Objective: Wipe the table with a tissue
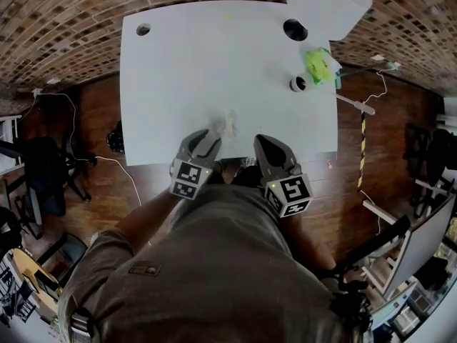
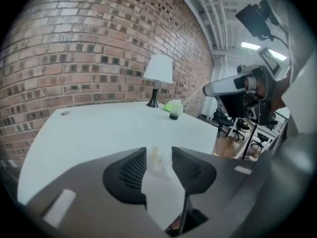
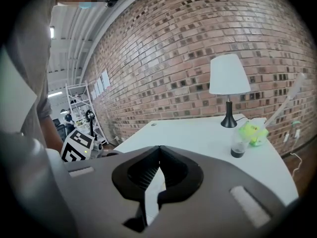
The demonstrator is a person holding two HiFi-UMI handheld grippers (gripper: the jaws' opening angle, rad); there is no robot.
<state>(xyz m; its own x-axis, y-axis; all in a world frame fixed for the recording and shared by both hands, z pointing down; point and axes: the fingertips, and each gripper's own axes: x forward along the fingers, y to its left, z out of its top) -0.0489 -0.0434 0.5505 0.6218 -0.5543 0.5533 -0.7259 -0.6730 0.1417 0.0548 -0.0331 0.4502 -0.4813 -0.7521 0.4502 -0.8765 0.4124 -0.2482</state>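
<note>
A crumpled white tissue (image 1: 228,125) with a yellowish stain lies on the white table (image 1: 178,70) near its front edge. My left gripper (image 1: 206,138) hovers just behind it at the table edge. In the left gripper view the tissue (image 2: 158,166) shows through the gap of the left gripper (image 2: 158,151), whose jaws stand apart and press on nothing. My right gripper (image 1: 269,143) is a little to the right, over the front edge. Its two jaw tips meet in the right gripper view (image 3: 157,149), with nothing between them.
At the table's far right stand a white-shaded lamp (image 1: 327,3), a green object (image 1: 319,64) and a small cup with dark liquid (image 1: 298,84). A round hole (image 1: 143,29) sits at the far left corner. Office chairs (image 1: 43,170) and cables lie on the floor.
</note>
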